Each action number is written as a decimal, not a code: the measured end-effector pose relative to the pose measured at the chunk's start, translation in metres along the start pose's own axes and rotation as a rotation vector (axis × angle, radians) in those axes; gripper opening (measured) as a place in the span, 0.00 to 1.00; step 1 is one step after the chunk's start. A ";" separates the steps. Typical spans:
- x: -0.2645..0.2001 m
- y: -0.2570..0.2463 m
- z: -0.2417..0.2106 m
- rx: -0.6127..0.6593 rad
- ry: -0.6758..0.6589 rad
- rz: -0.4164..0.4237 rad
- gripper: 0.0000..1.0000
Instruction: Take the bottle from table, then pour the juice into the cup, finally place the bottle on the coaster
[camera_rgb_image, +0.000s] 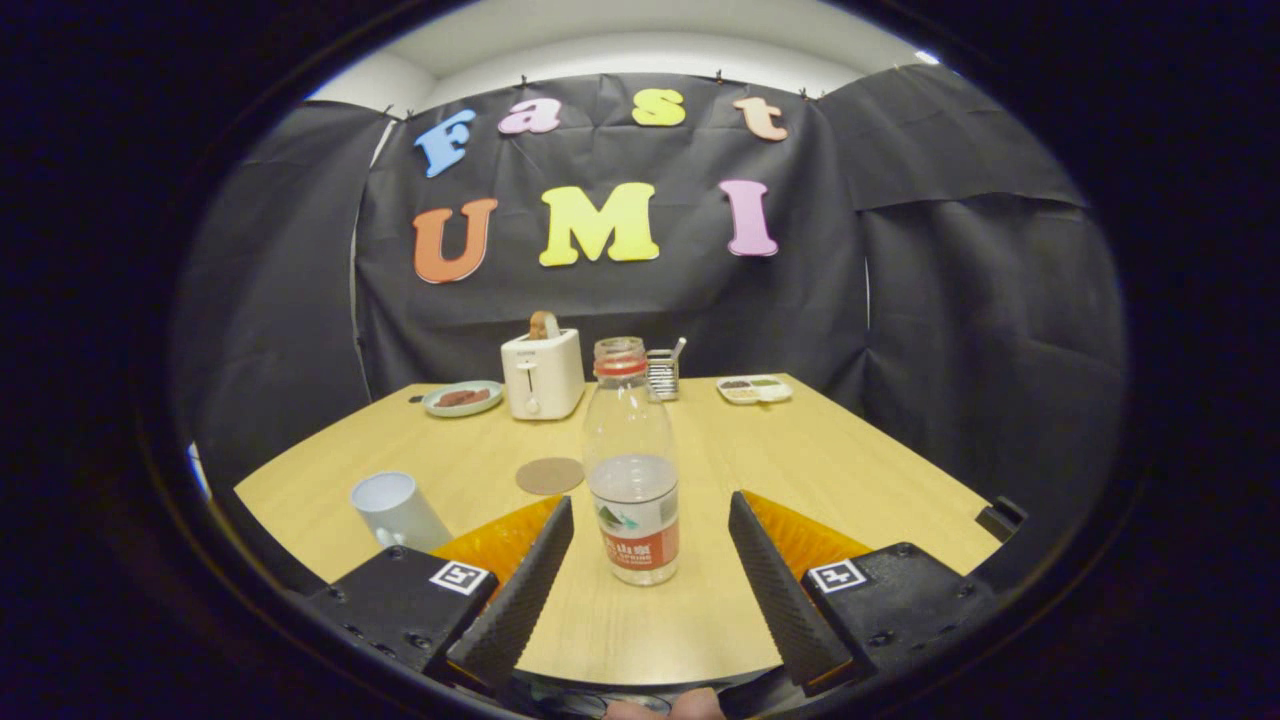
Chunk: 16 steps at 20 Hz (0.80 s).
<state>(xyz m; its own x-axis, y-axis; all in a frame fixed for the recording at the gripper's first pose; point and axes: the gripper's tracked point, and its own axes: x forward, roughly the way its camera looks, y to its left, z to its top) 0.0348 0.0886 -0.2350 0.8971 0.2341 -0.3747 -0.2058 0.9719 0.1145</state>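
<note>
The tongs (650, 545) are spread wide, gripping nothing. The bottle (632, 462) stands upright on the table (850, 470) between their tips, touching neither. Just beyond the left finger stands the cup (395, 508); farther on lies the coaster (549, 475). Far back sit a toaster (541, 373) and a plate (462, 397).

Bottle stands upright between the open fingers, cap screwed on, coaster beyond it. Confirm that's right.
Not quite: the bottle has no cap; its mouth is open, as the gripper view shows. The rest holds: it stands upright on the table between the open fingers of the gripper, with the coaster beyond it.
</note>
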 end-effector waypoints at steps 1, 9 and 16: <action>0.006 0.001 -0.006 -0.006 0.014 0.001 1.00; 0.052 0.005 -0.032 0.021 0.077 0.006 1.00; 0.081 0.009 -0.033 0.039 0.066 -0.011 0.99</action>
<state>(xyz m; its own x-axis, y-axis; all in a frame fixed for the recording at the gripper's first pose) 0.0925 0.1169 -0.2948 0.8713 0.2263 -0.4354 -0.1801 0.9729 0.1451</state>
